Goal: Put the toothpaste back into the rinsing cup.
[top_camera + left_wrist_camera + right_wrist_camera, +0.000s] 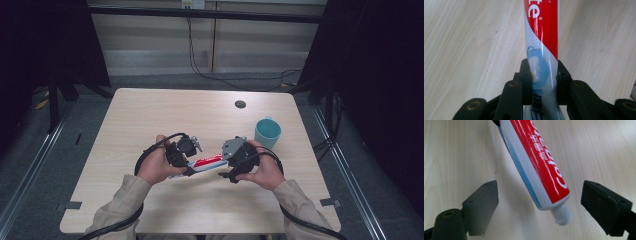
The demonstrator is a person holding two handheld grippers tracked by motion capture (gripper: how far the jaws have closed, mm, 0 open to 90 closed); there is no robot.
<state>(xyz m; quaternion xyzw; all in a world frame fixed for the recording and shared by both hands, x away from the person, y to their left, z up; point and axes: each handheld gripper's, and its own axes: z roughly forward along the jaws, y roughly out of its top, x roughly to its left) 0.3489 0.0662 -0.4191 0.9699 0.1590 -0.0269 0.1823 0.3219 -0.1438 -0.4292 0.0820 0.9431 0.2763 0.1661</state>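
A glossy plastic toothpaste tube [541,45], red on top with white and pale blue bands below, spans the gap between the two tools above the bench [150,115]. The left tool [541,75] is clenched on the tube's flat, crimped tail end: its matte black jaws press against both sides of the soft tube, which runs straight out ahead of them. The right tool [539,205] stands released, its blocky black jaws spread wide to either side of the tube's cap end without touching it. The small white cap [561,215], ribbed and round, sits between those open jaws, nearer the right-hand one in the right gripper view. The tube slants away from this tool, its smooth skin catching streaks of light.

The bench is pale wood-grain laminate with rounded corners. Beyond the right tool, well apart from it, stands a teal cup [267,132], smooth and cylindrical. Farther off lies a small dark round disc [240,104] in the bench surface.
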